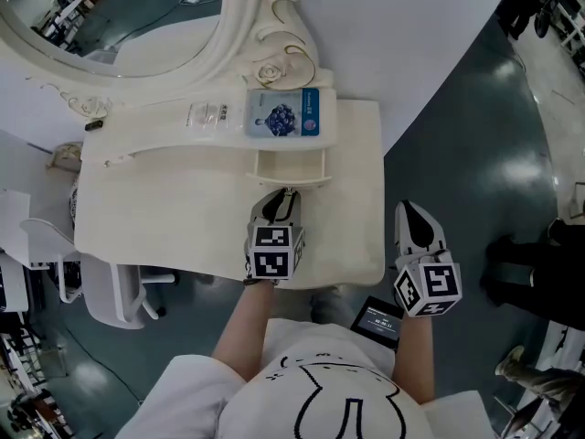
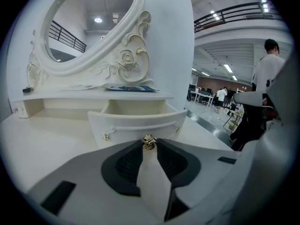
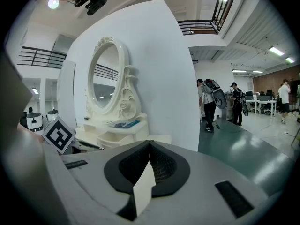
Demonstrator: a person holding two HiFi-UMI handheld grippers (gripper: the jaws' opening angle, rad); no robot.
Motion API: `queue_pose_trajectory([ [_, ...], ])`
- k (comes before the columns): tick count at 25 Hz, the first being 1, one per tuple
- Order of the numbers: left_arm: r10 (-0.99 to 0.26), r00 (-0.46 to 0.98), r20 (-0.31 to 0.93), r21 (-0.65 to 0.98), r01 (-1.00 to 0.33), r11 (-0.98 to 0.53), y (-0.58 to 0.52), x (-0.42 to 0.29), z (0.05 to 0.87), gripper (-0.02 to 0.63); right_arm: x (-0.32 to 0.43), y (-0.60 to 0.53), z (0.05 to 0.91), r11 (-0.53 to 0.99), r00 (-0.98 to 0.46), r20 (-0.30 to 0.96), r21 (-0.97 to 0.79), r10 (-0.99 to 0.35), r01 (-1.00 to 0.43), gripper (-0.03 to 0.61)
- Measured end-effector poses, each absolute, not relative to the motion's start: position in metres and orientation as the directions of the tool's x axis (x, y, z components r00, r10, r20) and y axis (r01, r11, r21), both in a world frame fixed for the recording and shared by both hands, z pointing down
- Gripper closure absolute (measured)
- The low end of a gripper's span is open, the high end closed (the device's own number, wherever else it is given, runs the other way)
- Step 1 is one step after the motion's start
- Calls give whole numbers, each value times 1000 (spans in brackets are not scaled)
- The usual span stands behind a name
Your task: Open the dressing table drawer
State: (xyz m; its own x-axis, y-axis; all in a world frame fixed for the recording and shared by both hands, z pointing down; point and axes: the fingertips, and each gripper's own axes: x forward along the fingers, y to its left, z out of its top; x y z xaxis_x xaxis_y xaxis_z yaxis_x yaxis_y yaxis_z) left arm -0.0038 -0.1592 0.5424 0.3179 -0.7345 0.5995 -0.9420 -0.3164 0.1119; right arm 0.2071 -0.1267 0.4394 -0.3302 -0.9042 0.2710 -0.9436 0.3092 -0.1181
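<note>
The cream dressing table (image 1: 174, 218) has a small drawer (image 1: 289, 167) under its back shelf, standing pulled out, its inside bare. In the left gripper view the curved drawer front (image 2: 136, 125) carries a gold knob (image 2: 149, 142). My left gripper (image 1: 284, 196) (image 2: 149, 147) holds that knob between its fingertips. My right gripper (image 1: 409, 210) (image 3: 149, 143) hangs off the table's right edge, over the floor, shut with nothing in it.
An ornate oval mirror (image 1: 119, 16) stands at the back of the table. A blue packet (image 1: 283, 114) lies on the shelf above the drawer. White chairs (image 1: 101, 291) stand at the left. People (image 3: 208, 102) stand on the green floor to the right.
</note>
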Motion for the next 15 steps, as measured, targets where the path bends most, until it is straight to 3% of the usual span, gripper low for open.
queue_pose_trajectory([
  [2, -729, 331, 599, 130, -939, -319, -160, -4, 542, 498, 206, -128, 437, 310, -330, 266, -114, -906, -944, 557],
  [7, -709, 354, 610, 159, -931, -328, -158, -11, 541, 415, 196, -129, 433, 339, -358, 257, -118, -897, -933, 558],
  [15, -739, 357, 571, 141, -930, -341, -157, -30, 517, 411, 177, -137, 413, 385, -400, 203, -110, -894, -916, 560],
])
